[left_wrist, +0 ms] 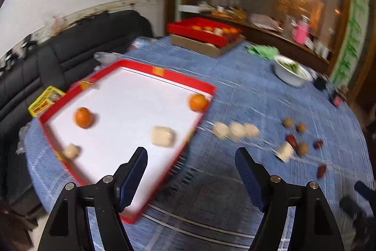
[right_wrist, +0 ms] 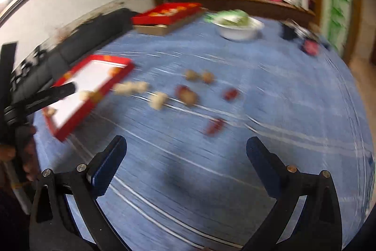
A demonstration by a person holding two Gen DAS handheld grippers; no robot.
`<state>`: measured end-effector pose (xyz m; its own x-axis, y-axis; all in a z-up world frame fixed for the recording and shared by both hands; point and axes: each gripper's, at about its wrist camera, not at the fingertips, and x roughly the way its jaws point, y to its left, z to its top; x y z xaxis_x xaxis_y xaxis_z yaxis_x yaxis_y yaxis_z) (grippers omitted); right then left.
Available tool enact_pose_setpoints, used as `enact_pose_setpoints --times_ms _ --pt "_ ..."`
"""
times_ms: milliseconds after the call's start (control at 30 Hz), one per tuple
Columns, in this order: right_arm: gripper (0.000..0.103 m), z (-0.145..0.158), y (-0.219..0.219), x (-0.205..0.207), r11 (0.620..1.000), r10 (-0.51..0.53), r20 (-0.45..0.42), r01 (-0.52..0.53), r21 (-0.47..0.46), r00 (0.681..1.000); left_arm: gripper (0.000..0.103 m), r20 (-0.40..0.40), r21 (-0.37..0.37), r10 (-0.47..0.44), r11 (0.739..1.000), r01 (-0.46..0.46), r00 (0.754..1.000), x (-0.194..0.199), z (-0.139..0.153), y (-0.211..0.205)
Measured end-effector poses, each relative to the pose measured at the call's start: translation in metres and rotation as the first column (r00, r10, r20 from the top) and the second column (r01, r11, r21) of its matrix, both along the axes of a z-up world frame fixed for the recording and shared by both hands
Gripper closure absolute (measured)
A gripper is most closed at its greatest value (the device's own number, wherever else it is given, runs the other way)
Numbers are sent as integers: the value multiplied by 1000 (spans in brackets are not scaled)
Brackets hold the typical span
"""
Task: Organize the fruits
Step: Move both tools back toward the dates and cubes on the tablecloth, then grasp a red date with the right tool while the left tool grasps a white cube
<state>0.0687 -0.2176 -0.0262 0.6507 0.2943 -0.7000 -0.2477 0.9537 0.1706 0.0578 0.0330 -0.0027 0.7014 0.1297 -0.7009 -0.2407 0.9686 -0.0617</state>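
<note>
Nearest our left wrist camera, the left gripper has its two black fingers with blue ribbed pads spread wide, holding nothing, poised above the near corner of the shallow red-rimmed tray with a white floor. Our right gripper is likewise wide open and empty, hovering over bare blue checked tablecloth.

Inside the tray we count two round oranges, one toward the left side and one in the far right corner, plus a pale squarish pastry-like piece and a small pale ball near the left rim. Out on the cloth to the right of the tray lie three pale round pieces in a row, then a loose scatter of brown walnut-like nuts and dark red dates, with another pale block among them. Both views are blurred, so we cannot name these small items with certainty.

We judge the sorting to be partway through: some pieces are already in the tray, many are still outside. The next move probably calls for one gripper to drop over a loose piece, the pale row being closest to the tray, centre it between the pads, close gently since it looks soft, and carry it over the rim.
</note>
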Motion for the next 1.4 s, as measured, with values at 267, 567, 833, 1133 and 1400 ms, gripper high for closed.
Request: enact_pose_setpoints --times_ms 267,567,833,1133,1400 --pt "1 -12 -37 14 998 -56 -38 56 2 998 28 -103 51 -175 982 181 979 16 -30 -60" --pt "39 -26 2 56 997 9 -86 -16 -71 996 28 -118 32 -185 981 190 976 21 -44 -65" --pt "81 -36 14 71 992 -1 -108 -12 -122 994 28 -94 18 -227 973 229 969 54 -38 -80" --pt "86 -24 -13 67 998 -53 -65 51 -25 997 38 -105 47 -301 951 307 948 82 -41 -119" --pt "86 -21 -18 66 999 -49 -47 49 2 998 85 -148 31 -294 953 301 944 91 -53 -119"
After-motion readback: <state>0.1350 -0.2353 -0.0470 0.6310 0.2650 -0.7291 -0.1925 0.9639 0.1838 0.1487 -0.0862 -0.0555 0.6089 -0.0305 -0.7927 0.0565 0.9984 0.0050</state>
